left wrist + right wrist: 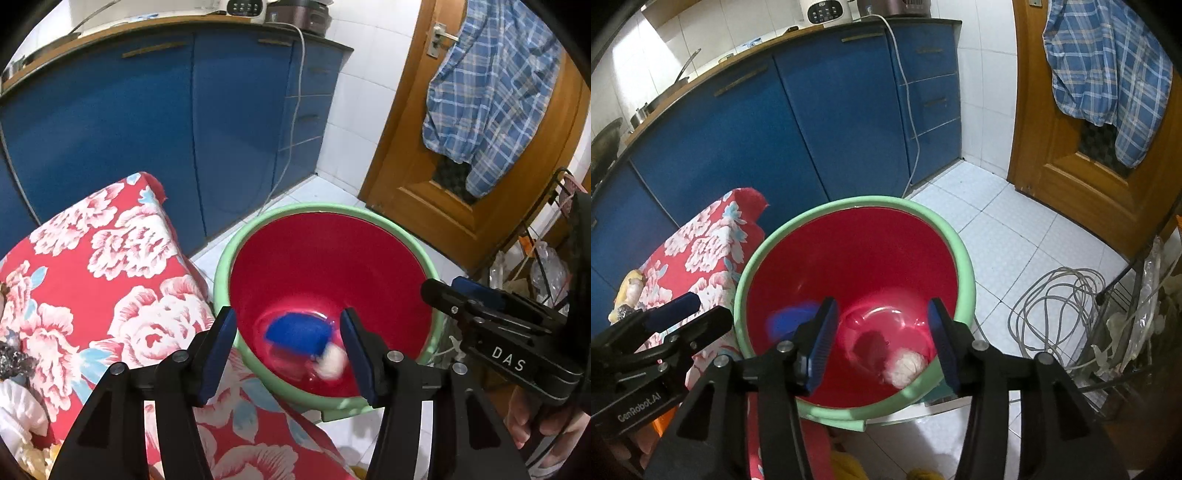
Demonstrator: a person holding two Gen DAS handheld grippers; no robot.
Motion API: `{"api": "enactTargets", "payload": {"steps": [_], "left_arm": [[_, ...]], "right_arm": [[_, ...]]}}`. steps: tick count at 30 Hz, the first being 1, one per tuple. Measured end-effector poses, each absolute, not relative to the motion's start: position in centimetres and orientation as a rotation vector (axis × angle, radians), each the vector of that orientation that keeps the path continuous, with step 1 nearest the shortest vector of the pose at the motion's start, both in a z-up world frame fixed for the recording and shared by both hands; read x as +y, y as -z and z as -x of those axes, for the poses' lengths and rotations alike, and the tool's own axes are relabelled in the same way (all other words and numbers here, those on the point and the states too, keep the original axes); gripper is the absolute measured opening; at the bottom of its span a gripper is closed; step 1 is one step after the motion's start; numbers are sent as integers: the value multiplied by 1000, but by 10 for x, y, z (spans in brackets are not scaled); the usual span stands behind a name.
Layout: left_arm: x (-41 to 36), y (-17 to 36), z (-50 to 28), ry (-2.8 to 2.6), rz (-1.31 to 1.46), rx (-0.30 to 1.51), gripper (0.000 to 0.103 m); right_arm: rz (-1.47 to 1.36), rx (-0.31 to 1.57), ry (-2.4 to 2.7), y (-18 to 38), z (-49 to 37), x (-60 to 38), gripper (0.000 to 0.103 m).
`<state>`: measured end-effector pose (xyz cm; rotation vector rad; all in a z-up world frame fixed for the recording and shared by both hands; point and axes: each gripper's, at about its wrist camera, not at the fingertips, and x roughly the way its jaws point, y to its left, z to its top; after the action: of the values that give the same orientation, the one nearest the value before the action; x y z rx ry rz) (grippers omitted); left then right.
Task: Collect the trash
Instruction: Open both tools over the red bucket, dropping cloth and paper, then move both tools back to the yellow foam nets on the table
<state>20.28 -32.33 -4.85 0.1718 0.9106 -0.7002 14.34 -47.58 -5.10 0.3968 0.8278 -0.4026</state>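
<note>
Both grippers hang over a red bucket (pixel 332 258) with a pale green rim, which stands on the white tiled floor (pixel 1015 236) just beside a surface draped in a red floral cloth (pixel 110 280). The left gripper (pixel 288 354) has its jaws spread, nothing between the blue pads (pixel 218 354); the right gripper (pixel 882 343) is likewise spread and holds nothing. The trash lies at the bottom of the bucket: a blue item (pixel 299 330), blurred, and a white crumpled wad (pixel 905 367) toward the near side. Blue cabinets (pixel 812 110) run along the far wall under a worktop (pixel 110 27). A wooden door (pixel 1071 155) stands at the far right with a blue checked shirt (pixel 1108 74) hung on it. A grey coiled cable (pixel 1052 306) lies on the floor right of the bucket, beside a wire rack (pixel 1137 302).
</note>
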Motion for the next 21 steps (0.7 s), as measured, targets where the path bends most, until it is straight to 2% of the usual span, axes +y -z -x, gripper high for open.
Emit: {"api": "enactTargets", "payload": {"steps": [21], "left_arm": [[-260, 11, -176, 605, -134, 821, 59]], "right_arm": [[-396, 752, 359, 10, -106, -431, 52]]}}
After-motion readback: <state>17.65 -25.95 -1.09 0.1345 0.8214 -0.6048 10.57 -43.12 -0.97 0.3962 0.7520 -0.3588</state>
